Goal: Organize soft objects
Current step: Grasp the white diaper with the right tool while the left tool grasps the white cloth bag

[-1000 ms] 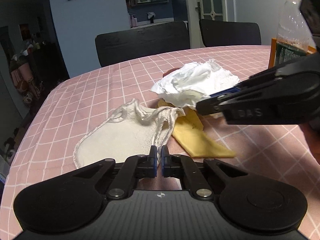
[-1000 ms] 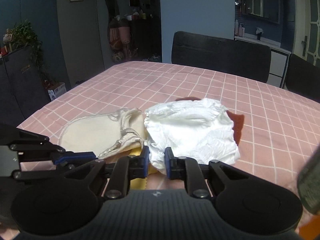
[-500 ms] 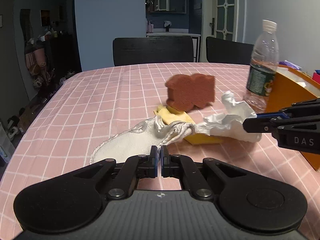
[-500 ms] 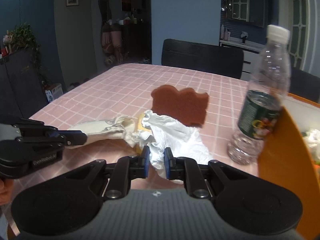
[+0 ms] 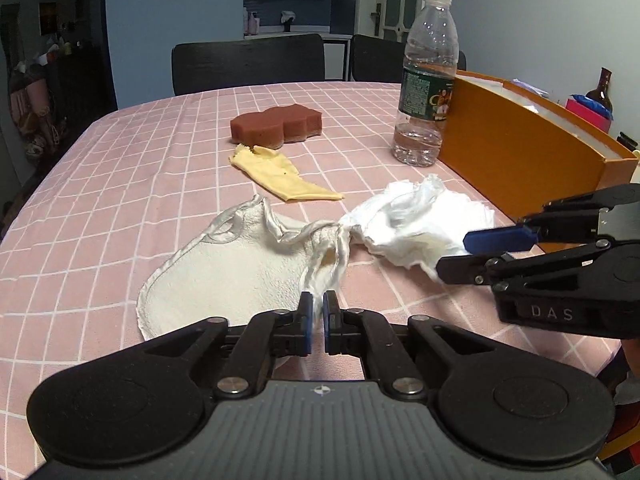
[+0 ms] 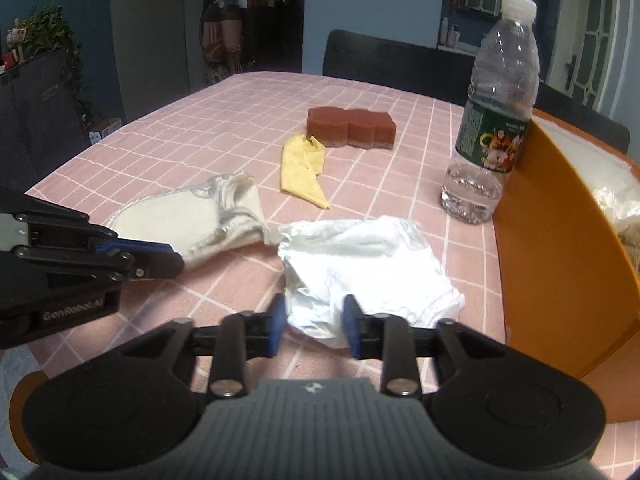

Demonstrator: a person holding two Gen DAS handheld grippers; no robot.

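On pink worktop (image 5: 120,168): left gripper (image 5: 316,322) jaws clamp cream cloth (image 5: 232,276) edge; right gripper (image 6: 314,326) jaws just opened, astride white crumpled cloth (image 6: 360,264).

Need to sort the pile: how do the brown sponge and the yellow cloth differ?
The brown sponge is a thick block with wavy sides; the yellow cloth is thin, limp and lies flat. The brown sponge sits farther up the table; the yellow cloth lies nearer, one end at the sponge. Both rest on the pink checked tablecloth, held by neither tool.
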